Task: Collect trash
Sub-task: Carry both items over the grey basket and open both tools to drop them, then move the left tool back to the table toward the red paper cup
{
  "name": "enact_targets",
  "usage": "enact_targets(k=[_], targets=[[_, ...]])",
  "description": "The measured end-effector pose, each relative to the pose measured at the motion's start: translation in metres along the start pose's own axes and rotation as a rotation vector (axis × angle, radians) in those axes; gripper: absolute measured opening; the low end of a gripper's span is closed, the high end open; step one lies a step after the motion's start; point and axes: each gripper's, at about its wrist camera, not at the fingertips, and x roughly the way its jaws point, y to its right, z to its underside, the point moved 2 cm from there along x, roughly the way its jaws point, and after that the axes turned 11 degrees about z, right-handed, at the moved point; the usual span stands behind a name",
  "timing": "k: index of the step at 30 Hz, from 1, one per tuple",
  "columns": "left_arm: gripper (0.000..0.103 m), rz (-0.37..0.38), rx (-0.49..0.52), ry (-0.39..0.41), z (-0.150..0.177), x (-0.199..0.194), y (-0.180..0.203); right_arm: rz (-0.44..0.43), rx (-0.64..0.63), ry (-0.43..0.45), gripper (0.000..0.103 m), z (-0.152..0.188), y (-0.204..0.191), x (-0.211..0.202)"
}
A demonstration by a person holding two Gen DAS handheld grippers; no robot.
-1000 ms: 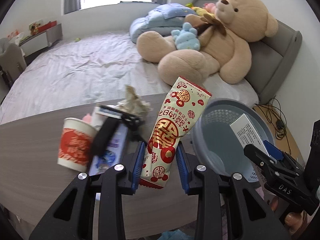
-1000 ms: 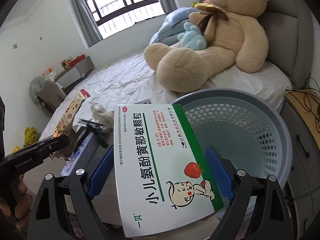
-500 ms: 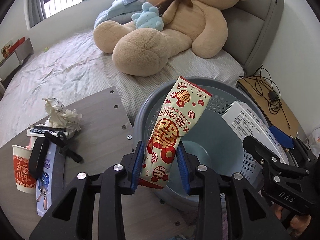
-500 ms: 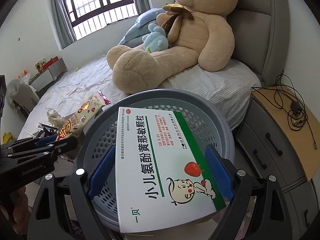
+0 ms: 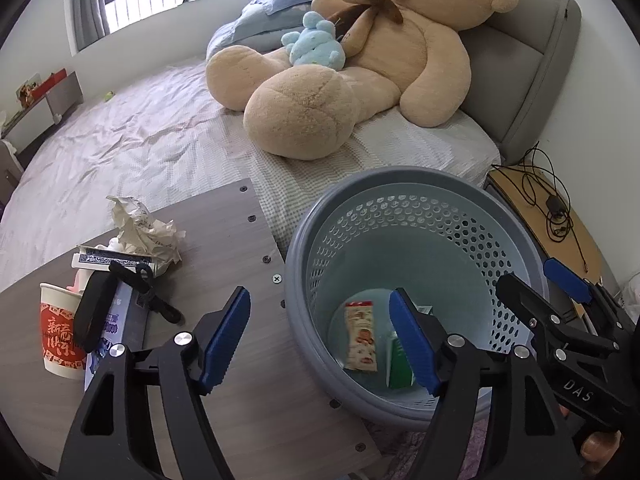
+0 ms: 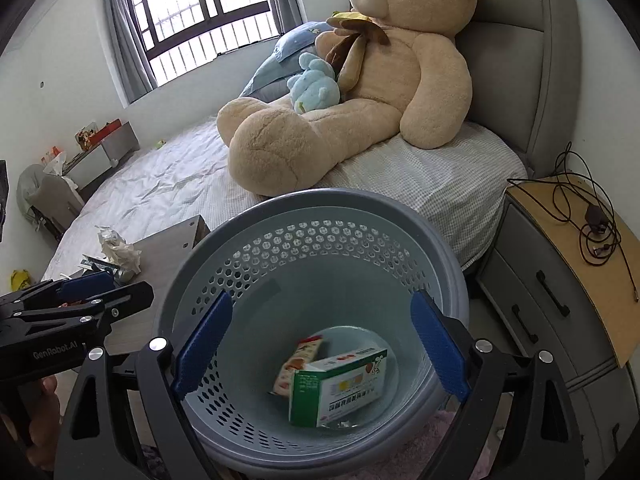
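Observation:
A grey-blue perforated basket (image 5: 516,240) (image 6: 360,208) stands beside the wooden table (image 5: 248,240). In its bottom lie the red-and-cream snack packet (image 5: 361,336) (image 6: 298,362) and the green-and-white medicine box (image 6: 340,384) (image 5: 398,368). My left gripper (image 5: 320,340) is open and empty over the basket's near left rim. My right gripper (image 6: 320,350) is open and empty above the basket. On the table lie crumpled paper (image 5: 144,232), a red paper cup (image 5: 60,332), a black clip (image 5: 108,300) and a blue carton (image 5: 108,336).
A bed with a big teddy bear (image 5: 360,68) lies behind the table and basket. A nightstand (image 6: 568,280) with black cables stands to the right of the basket. The right gripper also shows at the right of the left wrist view (image 5: 560,308).
Both grippers have opened. The snack packet dropped from the left one and the medicine box from the right one into the basket.

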Motion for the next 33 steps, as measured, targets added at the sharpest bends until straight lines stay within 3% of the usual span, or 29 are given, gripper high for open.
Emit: enact_targets(k=[11,33], targets=[[0.076,-0.051,-0.046,0.014,0.009,-0.007,-0.016,0.0,0.001,-0.025,0.087,0.01,-0.013,0.002],[0.09,-0.101,-0.119,0.093,0.034,-0.051,-0.051,-0.03,-0.05,0.018,0.087,0.023,-0.055,-0.026]])
